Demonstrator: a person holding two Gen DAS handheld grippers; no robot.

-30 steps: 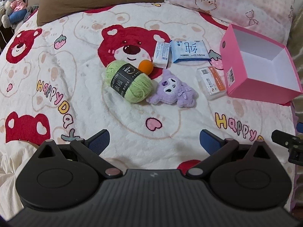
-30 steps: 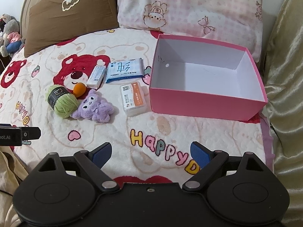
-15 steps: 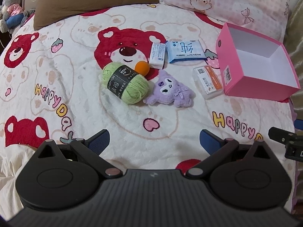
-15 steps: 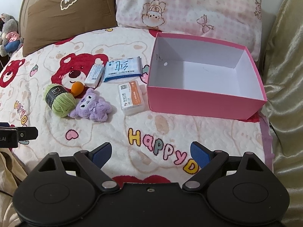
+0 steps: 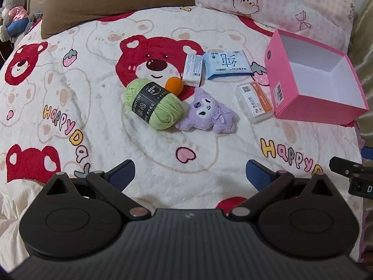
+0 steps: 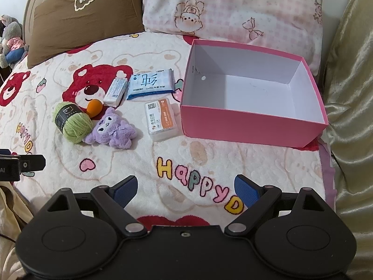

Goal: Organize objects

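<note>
Objects to be sorted lie in a loose cluster on the bed [image 5: 98, 163], all outside the pink box [image 6: 247, 126], which stands empty at the cluster's right. Members: a green yarn ball [image 5: 153, 105] touching an orange ball [image 5: 173, 85] and a purple plush toy [image 5: 209, 114]; behind them a small white packet [image 5: 193, 69] and a blue tissue pack [image 5: 227, 64]; nearest the box, a clear case with an orange label [image 6: 161, 120], its long axis running away from the camera, just beside the box's front-left corner.

Left gripper [image 5: 188, 170]: jaws wide apart, holding nothing, low over the bed, aimed forward; the yarn and plush lie straight ahead and slightly left of its midline.

Right gripper [image 6: 185, 186]: likewise spread wide and empty, low over the bed; the box lies ahead and to its right, the clear case ahead and slightly left. Judged from position, the right gripper is nearer the case and box, the left nearer the yarn. Each gripper appears at the edge of the other's view.
</note>
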